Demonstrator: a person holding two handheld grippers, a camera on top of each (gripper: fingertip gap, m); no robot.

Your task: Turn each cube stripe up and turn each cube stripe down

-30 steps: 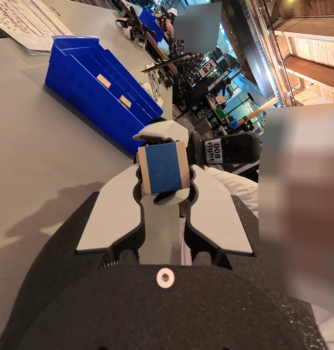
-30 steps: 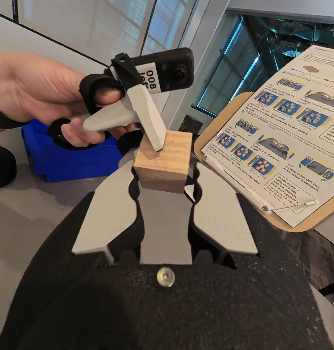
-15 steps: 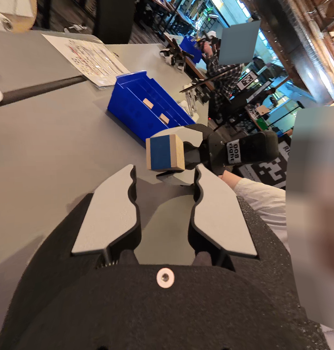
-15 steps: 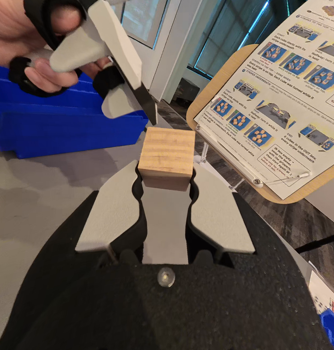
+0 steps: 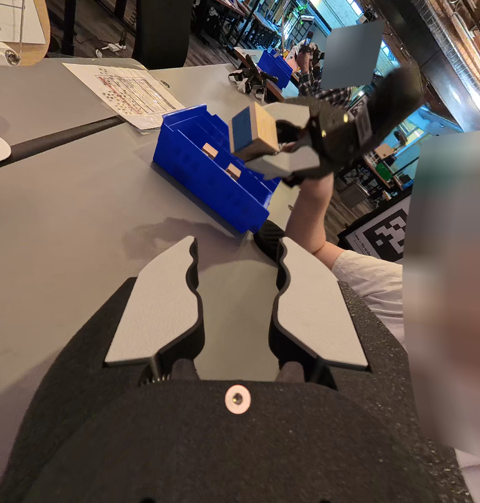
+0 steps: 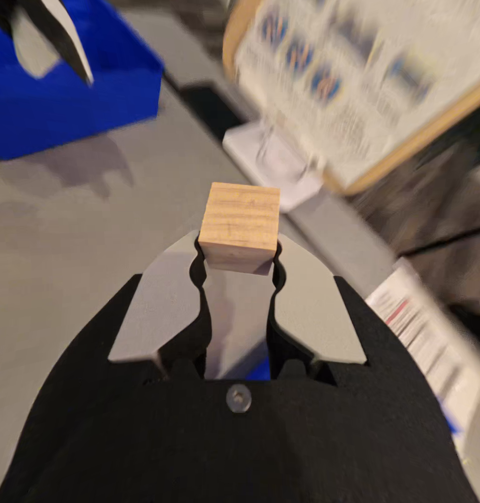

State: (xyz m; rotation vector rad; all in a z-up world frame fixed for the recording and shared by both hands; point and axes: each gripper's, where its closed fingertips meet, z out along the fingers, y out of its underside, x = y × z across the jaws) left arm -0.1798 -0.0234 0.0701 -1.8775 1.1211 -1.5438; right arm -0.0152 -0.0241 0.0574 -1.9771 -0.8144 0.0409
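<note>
My right gripper (image 6: 239,245) is shut on a wooden cube (image 6: 240,220), held in the air above the grey table; only bare wood faces show in the right wrist view. In the left wrist view the same cube (image 5: 254,133) shows its blue stripe on the face turned toward me, held by the right gripper (image 5: 271,141) above a blue bin (image 5: 206,177). That bin holds two more cubes (image 5: 209,150), bare wood showing. My left gripper (image 5: 237,245) is open and empty, low over the table. Its fingertips (image 6: 70,54) show at the top left of the right wrist view.
A second blue bin (image 6: 70,109) stands behind my left gripper's tips. An instruction board on a wooden stand (image 6: 356,95) is at the right, blurred. A printed sheet (image 5: 130,95) lies on the table beyond the bin. A person's forearm (image 5: 309,212) holds the right gripper.
My left gripper let go of the cube and drew back, open. My right gripper kept the cube and carried it away over the blue bin, tilting downward; its view is now motion-blurred.
</note>
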